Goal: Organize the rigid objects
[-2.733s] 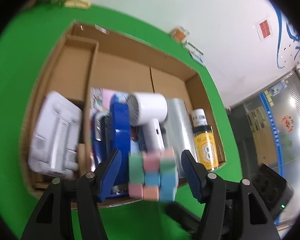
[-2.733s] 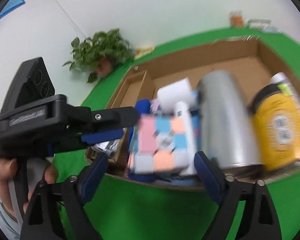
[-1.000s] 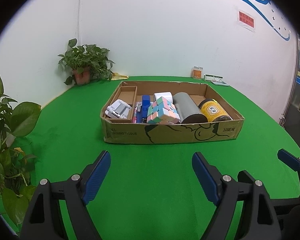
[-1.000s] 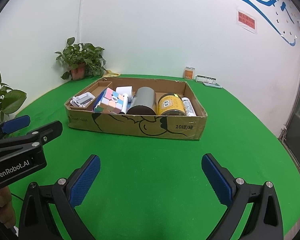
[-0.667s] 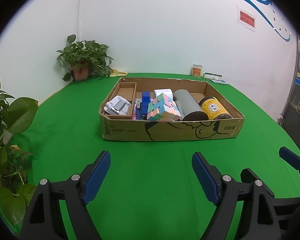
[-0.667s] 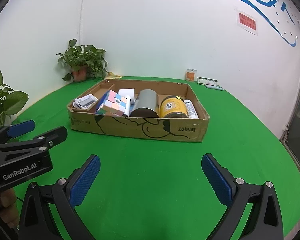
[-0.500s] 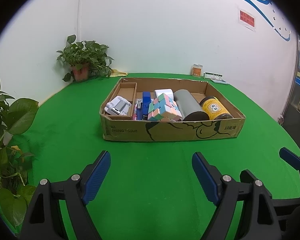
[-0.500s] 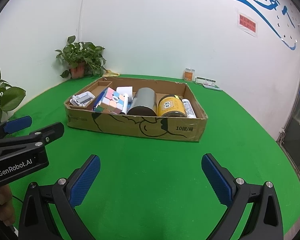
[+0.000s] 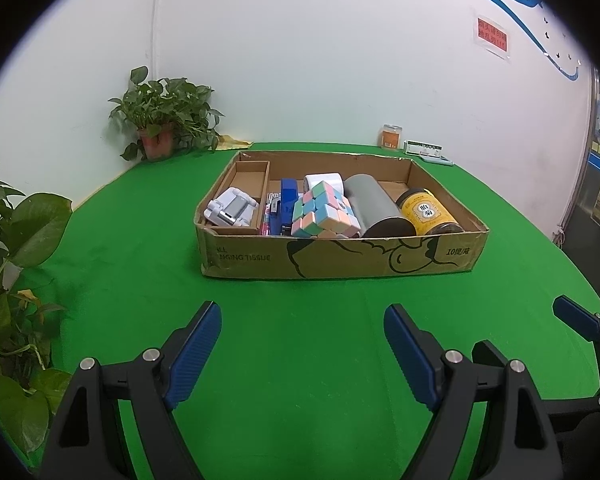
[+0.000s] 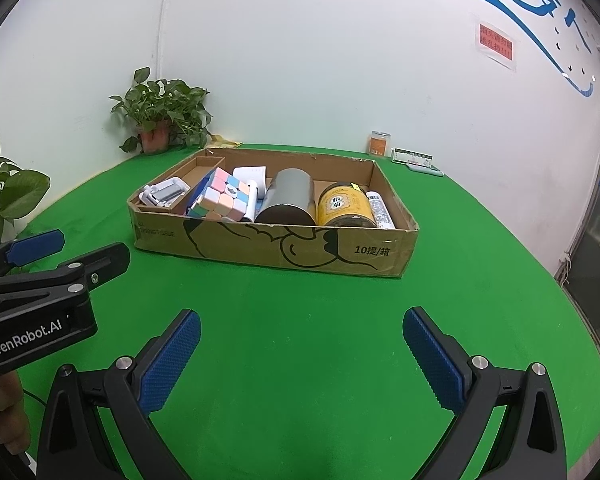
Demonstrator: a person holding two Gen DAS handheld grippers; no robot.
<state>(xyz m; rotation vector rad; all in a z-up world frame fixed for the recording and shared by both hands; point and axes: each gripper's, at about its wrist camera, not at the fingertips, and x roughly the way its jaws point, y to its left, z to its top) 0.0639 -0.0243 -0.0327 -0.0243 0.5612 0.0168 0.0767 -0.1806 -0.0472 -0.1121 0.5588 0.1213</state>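
Note:
A low cardboard box (image 9: pixel 340 254) stands on the green table and also shows in the right wrist view (image 10: pixel 268 246). In it lie a pastel puzzle cube (image 9: pixel 324 210), a white folded stand (image 9: pixel 230 212), a blue item (image 9: pixel 287 206), a grey cylinder (image 9: pixel 374 210), a yellow-labelled jar (image 9: pixel 424 212) and a white tube (image 10: pixel 379 210). The cube (image 10: pixel 224 196) leans on the other items. My left gripper (image 9: pixel 302 346) is open and empty, well short of the box. My right gripper (image 10: pixel 300 354) is open and empty too.
A potted plant (image 9: pixel 162 122) stands at the back left corner. Leafy plants (image 9: pixel 12 240) crowd the left table edge. A small orange jar (image 9: pixel 392 136) and a flat white box (image 9: pixel 424 148) sit by the back wall. The table edge drops at right.
Both grippers have pulled far back from the box, leaving the puzzle cube inside it. Over the last second the views have barely shifted.

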